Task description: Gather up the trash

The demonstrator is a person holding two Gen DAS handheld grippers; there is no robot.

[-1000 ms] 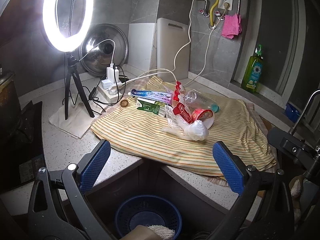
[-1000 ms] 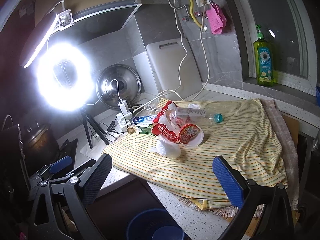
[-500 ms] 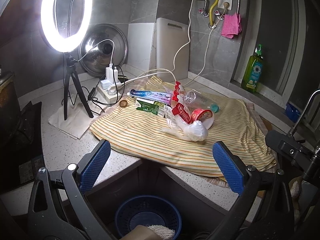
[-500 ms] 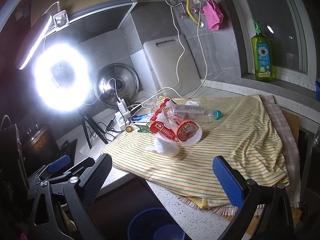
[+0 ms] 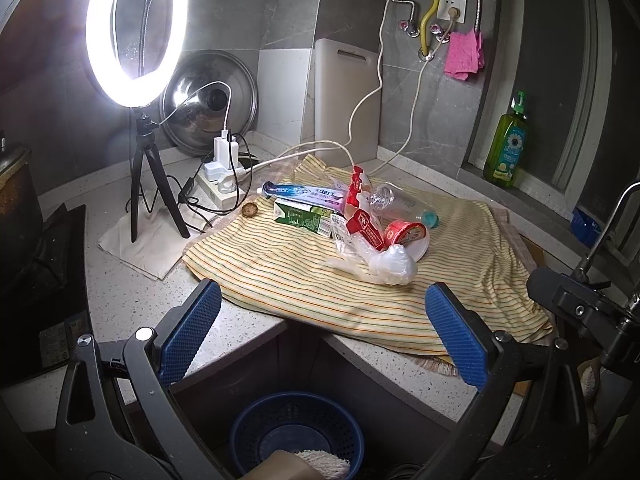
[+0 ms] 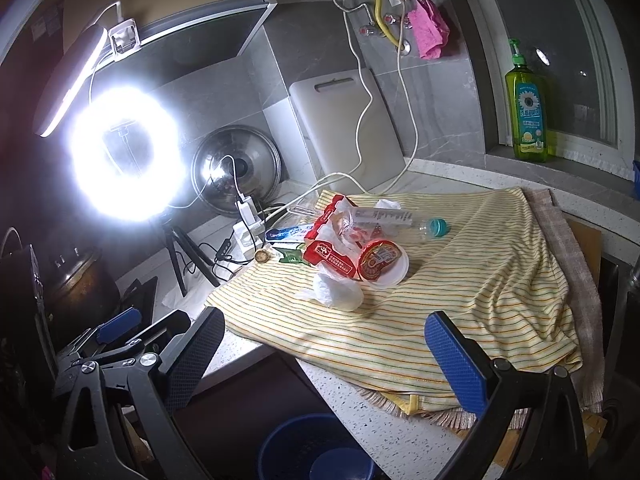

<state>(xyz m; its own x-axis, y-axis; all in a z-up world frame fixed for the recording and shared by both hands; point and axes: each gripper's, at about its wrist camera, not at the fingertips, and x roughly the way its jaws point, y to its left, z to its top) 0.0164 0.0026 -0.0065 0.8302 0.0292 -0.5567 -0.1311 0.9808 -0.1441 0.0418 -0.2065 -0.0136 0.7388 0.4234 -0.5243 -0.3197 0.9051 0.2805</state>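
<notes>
A pile of trash lies on a yellow striped cloth [image 5: 280,272] on the counter: a crumpled white plastic bag [image 5: 390,266], a red-lidded cup [image 5: 406,236], a red wrapper [image 5: 364,224], a green carton [image 5: 304,218], a toothpaste tube [image 5: 304,192] and a clear bottle [image 5: 400,204]. The pile also shows in the right wrist view, with the bag [image 6: 338,294] and the cup [image 6: 380,264]. My left gripper [image 5: 320,336] is open and empty, short of the counter edge. My right gripper [image 6: 324,350] is open and empty, also short of the cloth. A blue bin [image 5: 296,432] stands on the floor below.
A ring light on a tripod [image 5: 138,32] stands at the left with a power strip and cables [image 5: 222,184]. A pot lid [image 5: 208,108] and cutting board [image 5: 346,96] lean on the wall. A green soap bottle [image 5: 506,144] stands on the sill. The left gripper shows in the right view [image 6: 120,328].
Both grippers have shifted slightly; the right view has drifted left and closer to the pile. The trash has not moved. Both stay open.
</notes>
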